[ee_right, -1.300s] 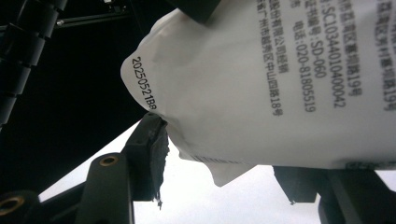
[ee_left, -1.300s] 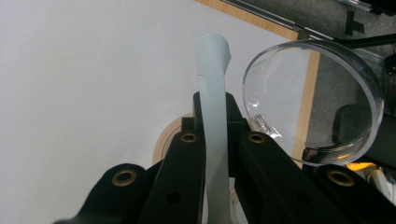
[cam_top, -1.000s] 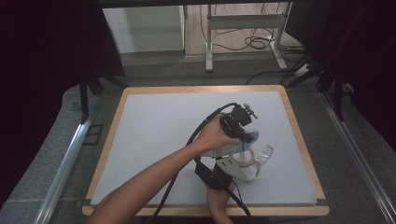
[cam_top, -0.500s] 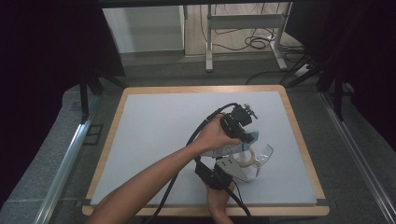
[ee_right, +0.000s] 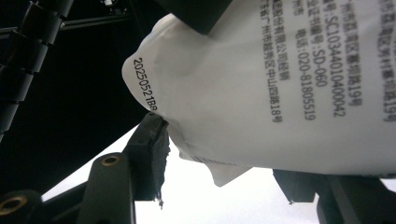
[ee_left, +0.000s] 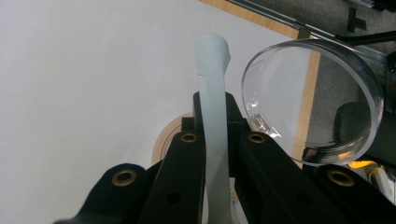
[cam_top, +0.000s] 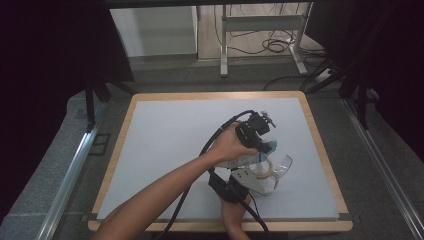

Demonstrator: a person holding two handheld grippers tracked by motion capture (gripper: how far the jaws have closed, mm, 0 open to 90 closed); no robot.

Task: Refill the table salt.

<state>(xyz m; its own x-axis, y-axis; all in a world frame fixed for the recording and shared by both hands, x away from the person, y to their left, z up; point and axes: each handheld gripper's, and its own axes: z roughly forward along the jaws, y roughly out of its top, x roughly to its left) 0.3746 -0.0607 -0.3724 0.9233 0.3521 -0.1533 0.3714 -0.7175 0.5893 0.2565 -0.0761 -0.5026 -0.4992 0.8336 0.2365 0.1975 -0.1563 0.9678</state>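
Still unopened: left gripper (ee_left: pixel 212 140) clamped on flat pale-blue printed sachet (ee_left: pixel 211 84); right gripper (ee_right: pixel 224 182) apart around its lower corner, above clear round plastic dish (ee_left: pixel 313 100).

Left hand-held gripper (cam_top: pixel 260 145) near tabletop (cam_top: pixel 165 135) middle, toward 4 o'clock. Packet (ee_left: pixel 212 107) between its jaws. Clear cup (cam_top: pixel 275 167) just at its 5 o'clock, tape roll (ee_left: pixel 163 140) under packet. Right hand-held gripper (cam_top: pixel 250 177) at 6 o'clock of left one, near front edge.
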